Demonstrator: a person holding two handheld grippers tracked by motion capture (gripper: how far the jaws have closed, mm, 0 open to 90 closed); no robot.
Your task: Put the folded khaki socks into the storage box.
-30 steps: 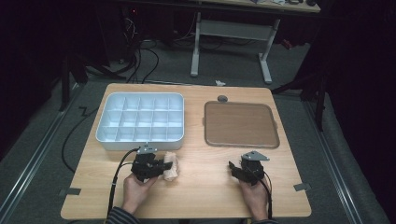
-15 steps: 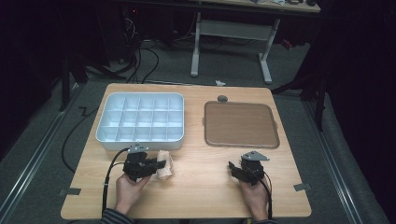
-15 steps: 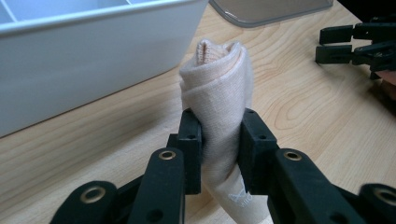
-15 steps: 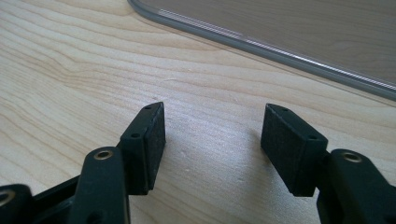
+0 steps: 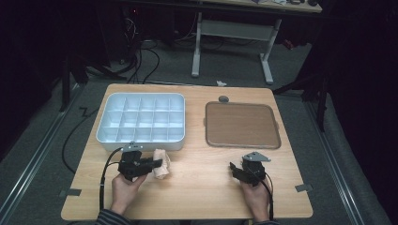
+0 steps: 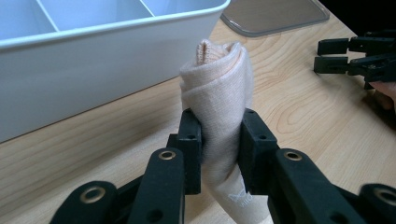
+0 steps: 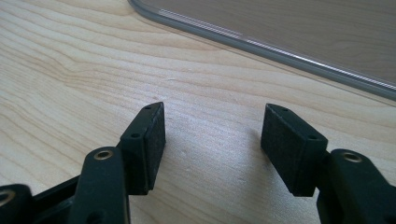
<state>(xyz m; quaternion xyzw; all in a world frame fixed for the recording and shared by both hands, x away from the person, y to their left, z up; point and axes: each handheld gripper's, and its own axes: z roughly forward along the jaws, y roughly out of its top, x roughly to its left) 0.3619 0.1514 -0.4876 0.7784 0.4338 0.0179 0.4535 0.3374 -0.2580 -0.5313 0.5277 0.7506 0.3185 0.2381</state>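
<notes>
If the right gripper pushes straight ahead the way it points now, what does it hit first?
Most likely the near rim of the clear lid. The right gripper has open, empty jaws over bare table, and nothing lies between them and that rim, though the depth is hard to judge.

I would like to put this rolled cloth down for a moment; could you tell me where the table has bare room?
Bare wood lies between the left gripper holding the rolled cloth and the right gripper, in front of the brown lid. The divided tray crowds the cloth's far side, leaving just a narrow strip.
</notes>
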